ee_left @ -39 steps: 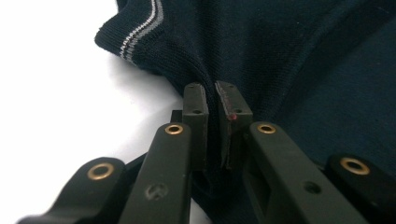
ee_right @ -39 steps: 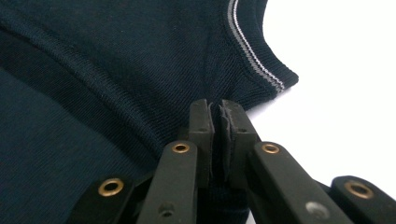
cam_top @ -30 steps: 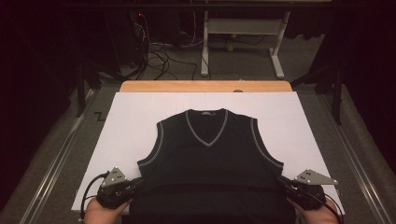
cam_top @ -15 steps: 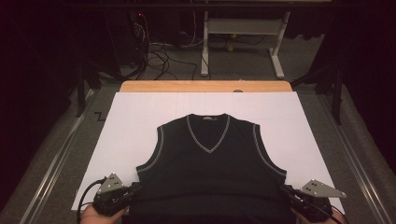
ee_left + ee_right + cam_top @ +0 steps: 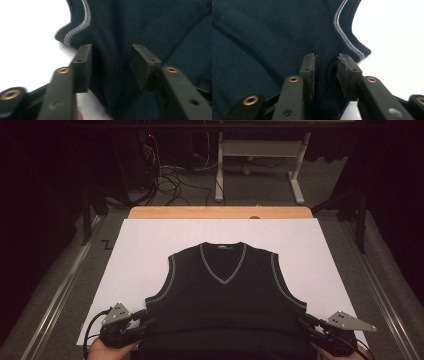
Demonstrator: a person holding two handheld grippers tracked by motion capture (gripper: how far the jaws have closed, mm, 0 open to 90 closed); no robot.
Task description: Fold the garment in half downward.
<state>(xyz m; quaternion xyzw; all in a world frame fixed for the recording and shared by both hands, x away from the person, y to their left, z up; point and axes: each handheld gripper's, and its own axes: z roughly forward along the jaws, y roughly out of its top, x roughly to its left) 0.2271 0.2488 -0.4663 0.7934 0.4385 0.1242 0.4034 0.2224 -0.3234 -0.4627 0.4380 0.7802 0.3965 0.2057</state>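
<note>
A dark navy sleeveless V-neck vest (image 5: 225, 295) with pale striped trim lies flat, front up, on the white sheet (image 5: 150, 250). My left gripper (image 5: 142, 325) is at the vest's lower left side, just below the armhole. In the left gripper view its jaws (image 5: 111, 50) have just been opening and stand apart, with a fold of vest fabric (image 5: 112, 70) loose between them. My right gripper (image 5: 306, 324) is at the lower right side. Its jaws (image 5: 327, 58) have also just been opening, and the vest's edge (image 5: 324, 75) lies between the parted pads.
The white sheet covers a wooden table whose far edge (image 5: 220, 212) shows beyond it. Metal rails (image 5: 55, 295) run along both sides. Behind the table are floor cables (image 5: 170, 175) and a metal frame leg (image 5: 219, 170). The person's hands enter at the bottom corners.
The vest has slid a little toward the near edge of the sheet. Both grippers stay at its lower sides, having shifted only slightly.
</note>
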